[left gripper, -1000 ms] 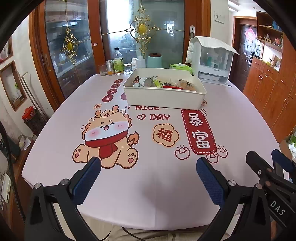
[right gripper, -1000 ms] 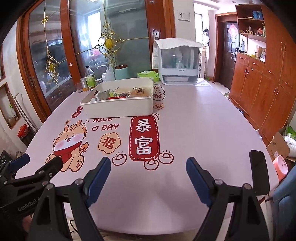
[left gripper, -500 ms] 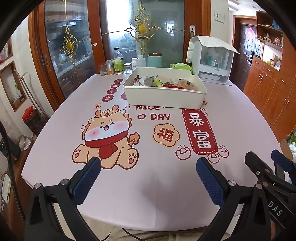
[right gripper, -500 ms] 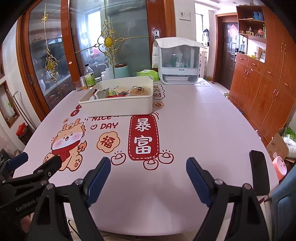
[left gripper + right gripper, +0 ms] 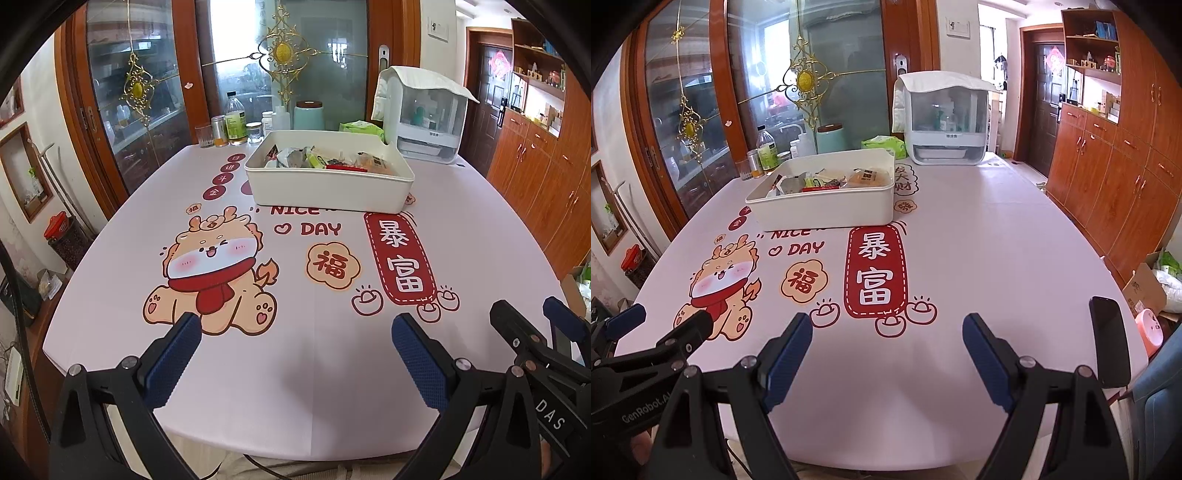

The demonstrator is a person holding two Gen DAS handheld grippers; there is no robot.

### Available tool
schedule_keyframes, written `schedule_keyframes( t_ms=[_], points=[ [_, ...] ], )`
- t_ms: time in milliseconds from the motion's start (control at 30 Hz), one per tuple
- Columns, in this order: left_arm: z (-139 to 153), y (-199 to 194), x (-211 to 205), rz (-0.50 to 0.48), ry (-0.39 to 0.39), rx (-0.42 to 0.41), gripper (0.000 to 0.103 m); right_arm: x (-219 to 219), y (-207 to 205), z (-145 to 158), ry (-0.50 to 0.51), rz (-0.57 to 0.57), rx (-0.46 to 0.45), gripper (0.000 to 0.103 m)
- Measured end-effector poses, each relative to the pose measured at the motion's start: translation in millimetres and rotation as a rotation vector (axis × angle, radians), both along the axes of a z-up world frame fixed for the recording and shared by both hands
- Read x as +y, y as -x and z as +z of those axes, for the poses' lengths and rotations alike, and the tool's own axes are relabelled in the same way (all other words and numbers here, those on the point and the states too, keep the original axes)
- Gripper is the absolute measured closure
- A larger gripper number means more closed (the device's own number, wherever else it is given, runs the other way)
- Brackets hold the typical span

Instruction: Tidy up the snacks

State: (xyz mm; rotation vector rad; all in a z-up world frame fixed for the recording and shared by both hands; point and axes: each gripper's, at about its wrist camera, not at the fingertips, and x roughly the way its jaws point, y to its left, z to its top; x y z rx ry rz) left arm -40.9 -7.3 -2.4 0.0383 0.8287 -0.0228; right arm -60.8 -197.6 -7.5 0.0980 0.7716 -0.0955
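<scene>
Plainly, the printed tabletop [image 5: 461, 236] reads "NICE DAY" beside a cartoon dragon [image 5: 212, 275], a red banner [image 5: 875, 271] of Chinese characters and a "福" badge [image 5: 333, 265]. My left hand-held gripper [image 5: 295, 341] bears "GenRobot", my right hand-held gripper [image 5: 887, 341] "DAS" — both stand wide apart over bare cloth, holding nothing. Snacks [image 5: 325, 160] sit loose in the white bin [image 5: 325, 190] at the far middle, well apart from me — wrappers mixed, their print too small to read.
</scene>
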Motion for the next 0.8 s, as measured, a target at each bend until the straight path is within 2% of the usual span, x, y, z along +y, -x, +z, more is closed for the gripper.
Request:
schedule_keyframes(
  t_ms=[800],
  points=[
    [-6.2, -3.1, 2.8, -0.006, 0.001, 0.019, 0.001, 0.0, -1.5, -8.6, -0.002, -0.014, 0.016, 0.019]
  ],
)
